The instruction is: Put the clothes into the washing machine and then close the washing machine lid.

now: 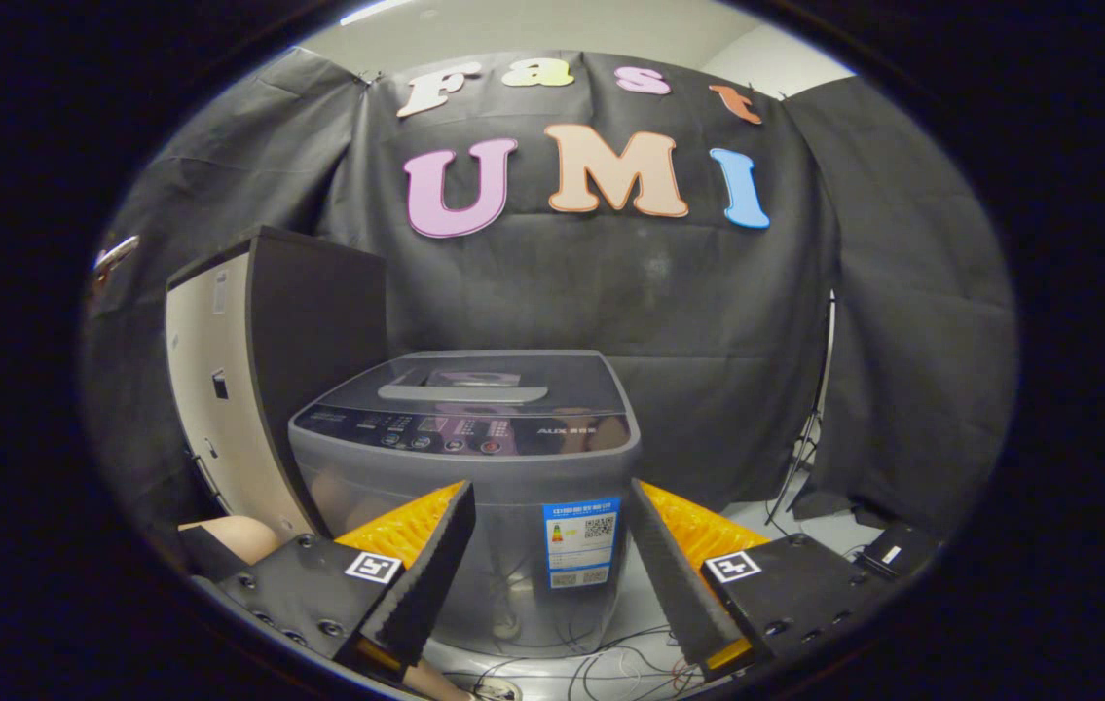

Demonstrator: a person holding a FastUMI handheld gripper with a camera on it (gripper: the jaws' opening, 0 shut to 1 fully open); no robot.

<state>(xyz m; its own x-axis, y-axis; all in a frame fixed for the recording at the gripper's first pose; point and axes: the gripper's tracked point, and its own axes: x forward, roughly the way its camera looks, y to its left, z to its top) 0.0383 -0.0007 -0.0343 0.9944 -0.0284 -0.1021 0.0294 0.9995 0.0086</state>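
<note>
Gripper view: top-loading washing machine (474, 458) on the floor just beyond the gripper (552, 531), lid (469, 382) down flat on top, fingers spread wide with nothing between, aimed level at its front; no clothes to be told.

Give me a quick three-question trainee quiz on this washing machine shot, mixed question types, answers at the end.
1. True or false: the washing machine lid is down.
2. The gripper fingers are: A) shut on a garment, B) open with nothing between them, C) pressing the lid.
3. Fill in: the tall cabinet stands ____ the washing machine.

Key: 1 true. 2 B; the fingers stand apart, with the machine's front beyond them. 3 beside.
</note>
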